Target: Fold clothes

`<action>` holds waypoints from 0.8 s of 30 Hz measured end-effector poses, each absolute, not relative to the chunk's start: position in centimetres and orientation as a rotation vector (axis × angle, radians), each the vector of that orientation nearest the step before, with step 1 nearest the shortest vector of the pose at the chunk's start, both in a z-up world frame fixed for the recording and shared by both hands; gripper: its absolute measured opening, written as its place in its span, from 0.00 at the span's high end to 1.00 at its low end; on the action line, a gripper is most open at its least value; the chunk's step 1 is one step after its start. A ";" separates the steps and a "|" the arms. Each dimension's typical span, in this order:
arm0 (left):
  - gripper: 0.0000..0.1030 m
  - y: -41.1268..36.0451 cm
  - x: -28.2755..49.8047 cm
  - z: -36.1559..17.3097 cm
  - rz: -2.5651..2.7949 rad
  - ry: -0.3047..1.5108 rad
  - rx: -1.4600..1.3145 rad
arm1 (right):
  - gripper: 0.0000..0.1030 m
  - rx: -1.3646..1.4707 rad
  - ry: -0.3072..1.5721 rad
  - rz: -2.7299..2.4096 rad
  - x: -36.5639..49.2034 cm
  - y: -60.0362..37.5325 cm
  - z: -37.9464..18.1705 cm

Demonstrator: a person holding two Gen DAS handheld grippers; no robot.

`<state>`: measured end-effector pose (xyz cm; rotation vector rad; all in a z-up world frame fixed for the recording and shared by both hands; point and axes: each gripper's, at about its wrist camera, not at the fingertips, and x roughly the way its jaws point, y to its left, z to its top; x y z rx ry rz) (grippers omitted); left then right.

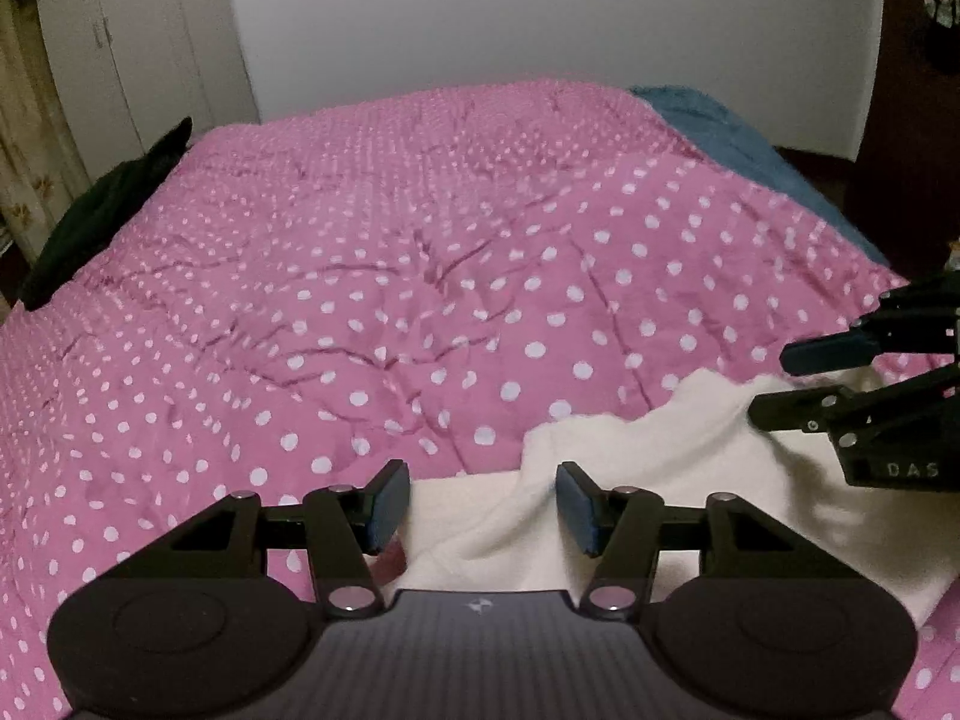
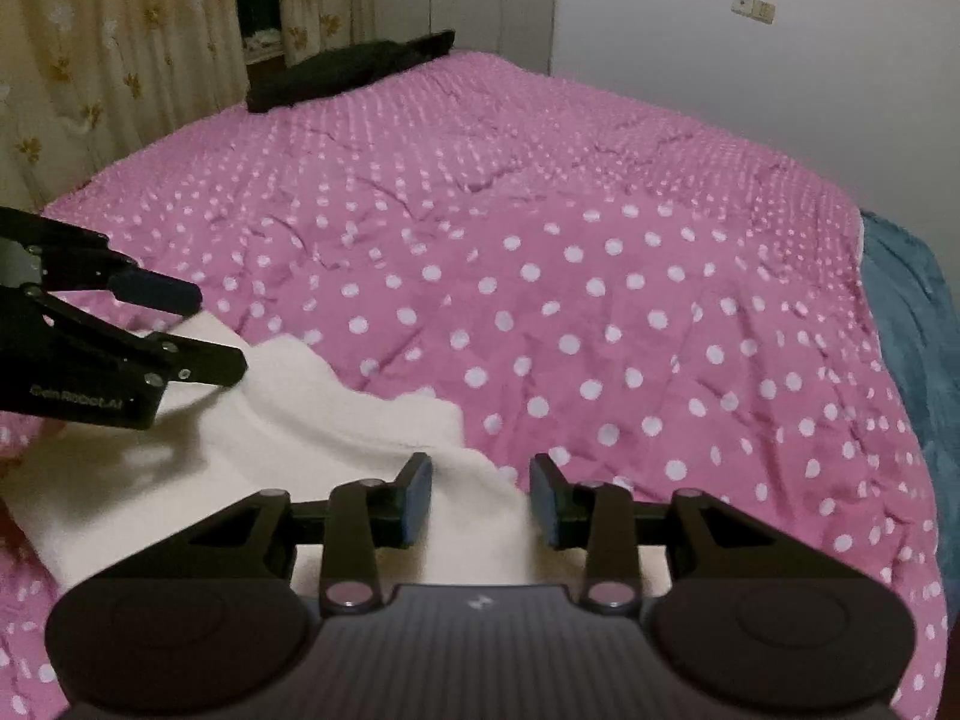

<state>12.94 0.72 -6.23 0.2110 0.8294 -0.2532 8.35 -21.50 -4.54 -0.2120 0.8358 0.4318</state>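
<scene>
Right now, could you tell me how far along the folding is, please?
Nothing looks folded yet. The white garment lies rumpled at the near edge of the pink dotted bedspread. In hand: the left gripper and right gripper are both open over it, gripping nothing. Left: grasp, spread and fold it, and perhaps the dark garment at the far side.

Both wrist cameras sit low and near over the pink dotted bedspread (image 1: 420, 276), facing the far wall (image 1: 540, 18). The left view angles rightward, the right view leftward; they share the white garment (image 2: 336, 420) and each other's gripper.
</scene>
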 end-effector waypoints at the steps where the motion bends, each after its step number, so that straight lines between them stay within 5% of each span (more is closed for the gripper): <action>1: 0.44 0.7 12.9 -6.2 -0.252 0.827 0.211 | 0.65 -0.214 0.829 0.440 8.2 -21.5 -4.3; 24: 0.37 0.0 8.7 -5.0 -0.246 0.796 0.233 | 0.60 -0.272 0.845 0.503 2.7 -20.4 -3.6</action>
